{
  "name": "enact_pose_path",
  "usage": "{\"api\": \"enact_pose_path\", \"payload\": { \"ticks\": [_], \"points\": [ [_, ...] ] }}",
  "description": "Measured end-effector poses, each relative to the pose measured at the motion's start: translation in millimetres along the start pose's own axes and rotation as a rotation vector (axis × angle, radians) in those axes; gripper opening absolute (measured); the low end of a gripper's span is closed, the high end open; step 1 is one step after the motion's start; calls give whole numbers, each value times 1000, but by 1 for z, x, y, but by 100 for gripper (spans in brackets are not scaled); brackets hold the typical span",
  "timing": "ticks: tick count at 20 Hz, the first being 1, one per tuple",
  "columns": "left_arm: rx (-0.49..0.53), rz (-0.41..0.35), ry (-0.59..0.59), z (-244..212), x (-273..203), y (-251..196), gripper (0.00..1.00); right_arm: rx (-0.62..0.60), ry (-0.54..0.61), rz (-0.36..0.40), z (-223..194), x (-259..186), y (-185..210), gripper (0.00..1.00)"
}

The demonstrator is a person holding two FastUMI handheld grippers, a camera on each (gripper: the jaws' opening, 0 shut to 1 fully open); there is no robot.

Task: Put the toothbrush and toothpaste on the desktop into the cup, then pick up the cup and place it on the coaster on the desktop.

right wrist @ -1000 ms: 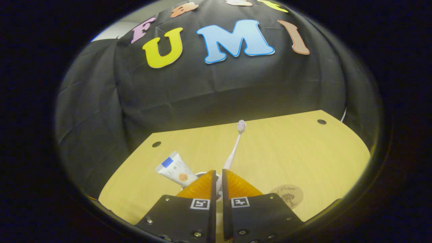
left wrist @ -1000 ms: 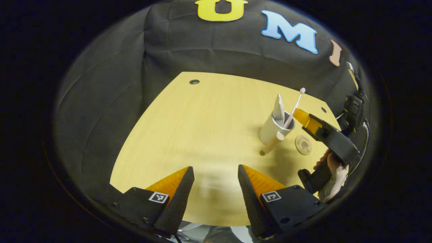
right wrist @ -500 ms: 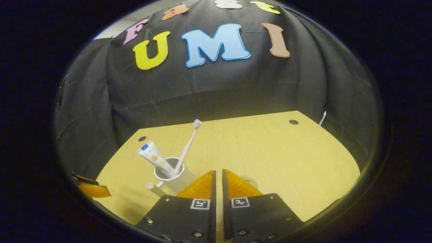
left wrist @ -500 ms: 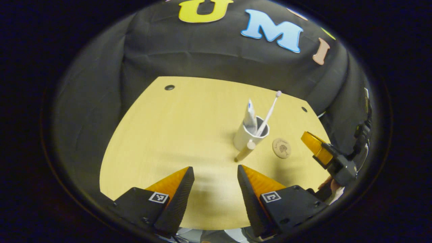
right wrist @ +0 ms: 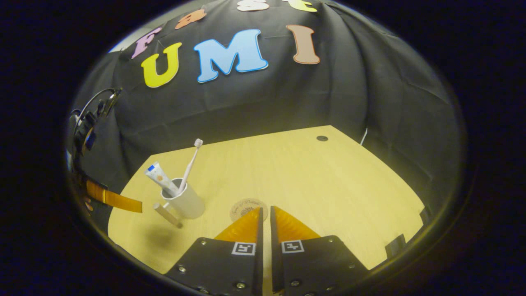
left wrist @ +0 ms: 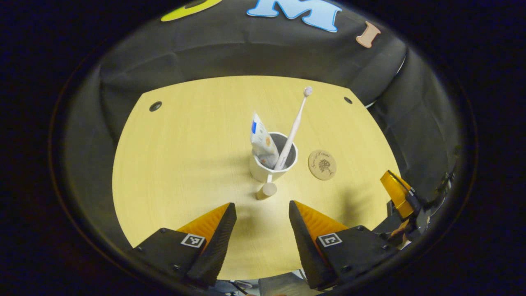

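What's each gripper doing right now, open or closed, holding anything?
Left gripper: open, holding nothing, facing the cup.
Right gripper: closed, holding nothing, above the coaster's near edge.

A pale wooden desktop (left wrist: 185,164) with small round holes (left wrist: 155,106), backed by draped black cloth (right wrist: 254,102)

The cup (left wrist: 273,164) stands near the middle of the tabletop (left wrist: 185,156), with the toothbrush (left wrist: 292,131) and toothpaste (left wrist: 262,142) standing in it, the toothpaste to the left of the toothbrush. The cup's handle (left wrist: 267,190) points toward the near edge. The coaster (left wrist: 322,164) lies flat just right of the cup, apart from it.
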State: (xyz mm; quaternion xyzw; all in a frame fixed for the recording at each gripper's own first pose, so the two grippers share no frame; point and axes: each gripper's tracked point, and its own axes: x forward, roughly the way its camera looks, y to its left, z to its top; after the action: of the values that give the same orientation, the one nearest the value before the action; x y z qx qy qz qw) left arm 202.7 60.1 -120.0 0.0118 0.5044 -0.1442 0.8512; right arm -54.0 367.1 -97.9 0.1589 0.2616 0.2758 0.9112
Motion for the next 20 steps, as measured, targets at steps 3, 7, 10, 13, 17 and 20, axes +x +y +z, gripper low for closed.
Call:
{"api": "enact_pose_path", "payload": {
  "ticks": [3, 7, 10, 13, 17, 20],
  "points": [
    [41, 14, 49, 6, 15, -3, 82, 20, 8, -23, -5, -6, -18, 9],
    [89, 48, 130, 13, 34, -2, 84, 47, 32, -61, -9, -4, -37, 9],
    [125, 76, 182, 18, 53, 2, 85, 68, 46, -93, -11, -1, -51, 9],
    [141, 92, 225, 19, 71, 3, 85, 97, 74, -119, -15, 5, -63, 9],
    [163, 84, 239, 24, 84, -1, 80, 107, 104, -141, -22, 9, -74, 8],
    [161, 86, 239, 24, 96, -4, 76, 116, 132, -150, -27, 13, -78, 9]
  ]
}}
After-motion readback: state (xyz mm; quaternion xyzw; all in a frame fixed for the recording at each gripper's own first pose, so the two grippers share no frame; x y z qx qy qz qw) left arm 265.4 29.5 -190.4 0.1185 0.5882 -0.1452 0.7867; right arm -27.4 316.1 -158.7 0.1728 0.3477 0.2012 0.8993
